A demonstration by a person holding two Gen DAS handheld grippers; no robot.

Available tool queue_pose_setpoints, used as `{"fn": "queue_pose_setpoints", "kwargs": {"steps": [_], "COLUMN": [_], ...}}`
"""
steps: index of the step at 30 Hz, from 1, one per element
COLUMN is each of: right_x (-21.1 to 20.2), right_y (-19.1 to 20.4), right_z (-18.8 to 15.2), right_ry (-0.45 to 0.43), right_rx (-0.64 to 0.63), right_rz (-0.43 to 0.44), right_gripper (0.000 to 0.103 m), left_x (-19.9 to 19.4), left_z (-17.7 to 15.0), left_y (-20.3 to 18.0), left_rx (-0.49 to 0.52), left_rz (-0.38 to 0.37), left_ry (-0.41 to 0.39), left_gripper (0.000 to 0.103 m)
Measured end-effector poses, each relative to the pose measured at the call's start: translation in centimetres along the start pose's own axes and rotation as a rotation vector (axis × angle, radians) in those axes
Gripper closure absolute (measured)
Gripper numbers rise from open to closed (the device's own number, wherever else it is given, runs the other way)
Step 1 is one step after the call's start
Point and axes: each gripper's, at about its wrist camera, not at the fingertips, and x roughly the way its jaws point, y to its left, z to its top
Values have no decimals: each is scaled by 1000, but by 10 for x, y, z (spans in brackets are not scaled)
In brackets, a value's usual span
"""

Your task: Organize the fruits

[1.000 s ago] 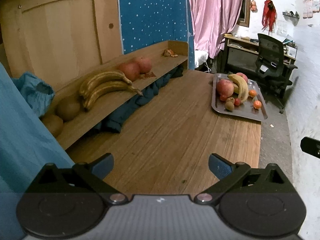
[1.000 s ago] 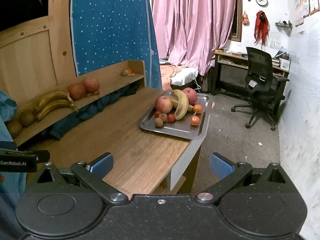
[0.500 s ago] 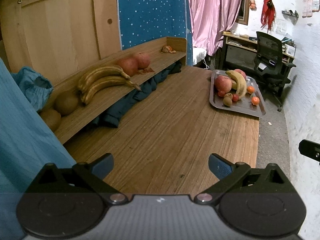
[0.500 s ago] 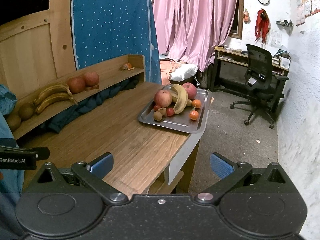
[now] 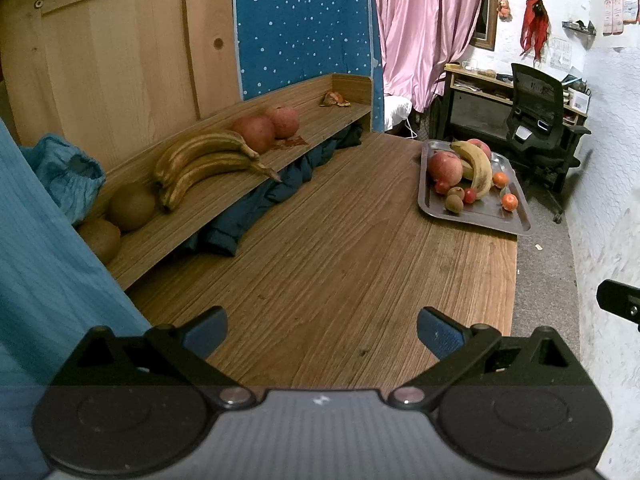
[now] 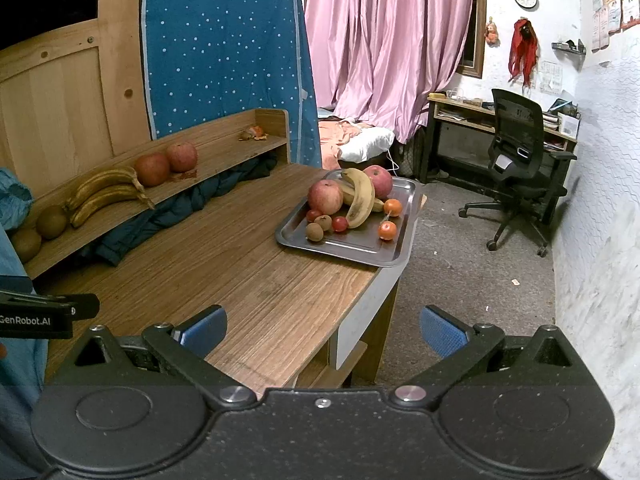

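Note:
A steel tray (image 5: 476,216) (image 6: 360,246) sits at the table's far right corner. It holds two red apples (image 6: 325,197), a yellow banana (image 6: 362,198), small kiwis and small orange and red fruits. On the low wooden shelf (image 5: 224,204) lie two brown bananas (image 5: 204,160), two red apples (image 5: 256,133) and two brown round fruits (image 5: 131,205). My left gripper (image 5: 322,330) is open over the table's near edge. My right gripper (image 6: 323,330) is open over the table's near right corner. Both are empty and far from the fruit.
Dark blue cloth (image 5: 260,208) is stuffed under the shelf. Orange peel (image 5: 335,99) lies at the shelf's far end. A black office chair (image 6: 520,168) and a desk stand to the right, past the floor (image 6: 460,280). A blue sleeve (image 5: 48,260) is at left.
Both grippers have drawn back and risen slightly, so the tray and shelf look farther away. Both stay open and empty.

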Motion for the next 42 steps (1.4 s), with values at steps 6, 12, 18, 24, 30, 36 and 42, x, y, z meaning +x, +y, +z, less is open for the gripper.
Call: {"fn": "queue_pose_setpoints", "kwargs": {"steps": [6,12,18,24,30,36,42], "right_x": [0,0,1,1,1,1,2], "right_y": [0,0,0,-1,-1,-3,-2], "right_z": [0,1,1,1,1,-2,-1], "right_ry": [0,1,1,2,3,6,5], "right_rx": [0,-1,-1,-1,-1,0,1], "right_rz": [0,0,0,0,0,0,0], "right_gripper": [1,1,1,1,1,1,1], "left_x": [0,0,1,1,0,-2,-1], "left_z": [0,0,0,0,0,0,0], "left_y": [0,0,0,-1,-3,-6,-6], "left_rx": [0,-1,-1,1,3,7,7], "left_rz": [1,0,0,0,-1,-3,-3], "left_ry": [0,0,1,1,1,2,2], "left_gripper": [0,0,0,0,0,0,0]}}
